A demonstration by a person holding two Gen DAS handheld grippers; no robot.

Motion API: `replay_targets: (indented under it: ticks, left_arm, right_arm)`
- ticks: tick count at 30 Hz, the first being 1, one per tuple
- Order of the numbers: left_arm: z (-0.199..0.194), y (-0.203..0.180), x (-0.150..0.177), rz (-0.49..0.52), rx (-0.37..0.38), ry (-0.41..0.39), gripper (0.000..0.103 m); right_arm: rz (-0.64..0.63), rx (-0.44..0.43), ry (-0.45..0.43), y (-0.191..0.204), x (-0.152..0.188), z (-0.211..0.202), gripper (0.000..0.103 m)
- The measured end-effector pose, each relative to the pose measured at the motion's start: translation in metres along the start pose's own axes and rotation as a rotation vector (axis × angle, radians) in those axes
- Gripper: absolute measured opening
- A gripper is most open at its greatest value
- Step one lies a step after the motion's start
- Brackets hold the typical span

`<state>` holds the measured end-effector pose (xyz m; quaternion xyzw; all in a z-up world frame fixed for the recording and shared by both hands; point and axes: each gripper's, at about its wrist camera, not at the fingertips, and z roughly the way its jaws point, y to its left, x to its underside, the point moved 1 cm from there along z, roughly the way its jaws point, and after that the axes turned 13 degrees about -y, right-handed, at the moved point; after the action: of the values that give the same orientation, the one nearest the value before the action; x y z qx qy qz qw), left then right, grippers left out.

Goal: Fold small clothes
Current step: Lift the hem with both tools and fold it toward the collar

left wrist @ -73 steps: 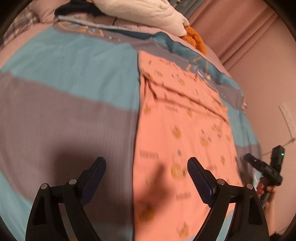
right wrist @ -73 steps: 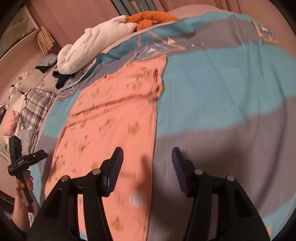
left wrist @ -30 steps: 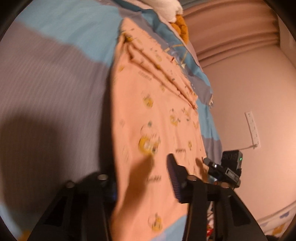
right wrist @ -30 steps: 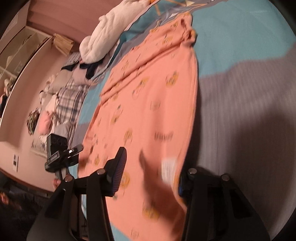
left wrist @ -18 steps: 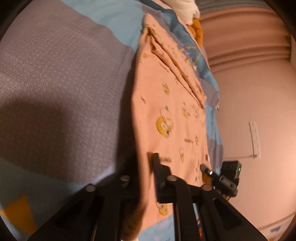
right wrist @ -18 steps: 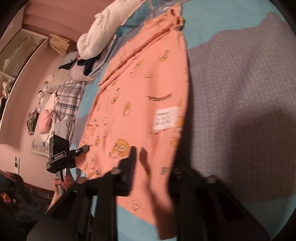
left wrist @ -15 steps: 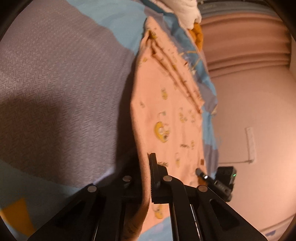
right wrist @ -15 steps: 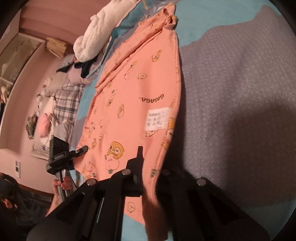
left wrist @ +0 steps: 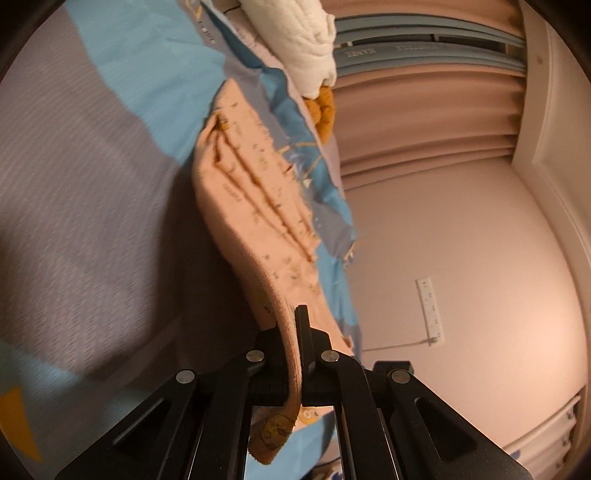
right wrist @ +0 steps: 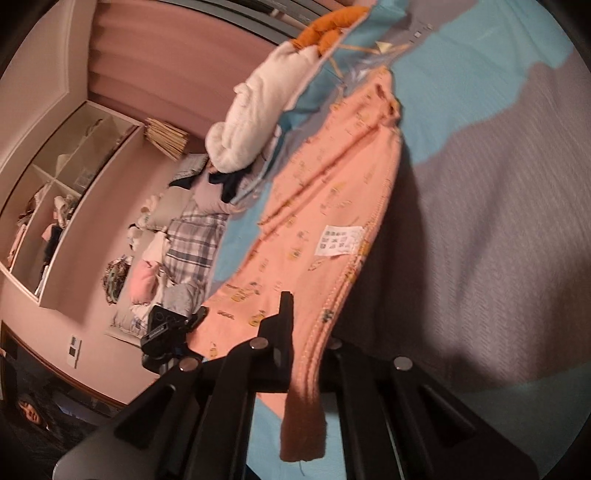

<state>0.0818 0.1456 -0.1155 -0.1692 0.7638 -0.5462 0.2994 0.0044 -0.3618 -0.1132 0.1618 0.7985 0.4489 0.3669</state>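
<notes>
A: What fills most of the view?
B: A bed point(right wrist: 517, 221) under a woven cover in broad grey and light blue bands. At its far end lie a fluffy white blanket point(right wrist: 258, 107) and an orange knitted thing point(right wrist: 325, 29).

A: And the garment?
B: An orange-pink garment point(right wrist: 332, 206), soft knit printed with small yellow cartoon figures, lies along the bed, its near hem lifted off the cover. A white label point(right wrist: 338, 240) on it is too blurred to read.

A: The tools?
B: The left tool point(left wrist: 291, 332) is clamped tight on the near hem at one corner; the right tool point(right wrist: 306, 332) pinches the other corner, a flap hanging below it.

A: Any writing?
B: Reversed letters on the far blue rail point(left wrist: 406, 51), illegible.
</notes>
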Motion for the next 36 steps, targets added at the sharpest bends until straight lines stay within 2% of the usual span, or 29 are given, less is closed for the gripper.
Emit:
replay_targets:
  ticks: [9,19,25,31,36]
  left_arm:
    - [0.013,-0.033,-0.026,0.057,0.064,-0.025,0.0]
    - [0.056,-0.04,-0.082,0.042,0.109,-0.094,0.0]
    - [0.09,-0.028,-0.123,0.028,0.058,-0.111,0.0]
    - [0.131,-0.004,-0.161,0.012,-0.028,-0.123,0.0]
    - [0.168,0.015,-0.182,0.008,-0.12,-0.112,0.0]
  right_arm:
    - [0.011,-0.121,-0.05,0.019,-0.032,0.0,0.004]
    - [-0.018,-0.139,-0.114,0.03,-0.091,0.034,0.004]
    - [-0.027,-0.097,-0.141,0.027,-0.138,0.073,0.004]
    - [0.01,0.0,-0.141,-0.001,-0.182,0.132,0.004]
    - [0.038,0.075,-0.132,-0.026,-0.204,0.17,0.004]
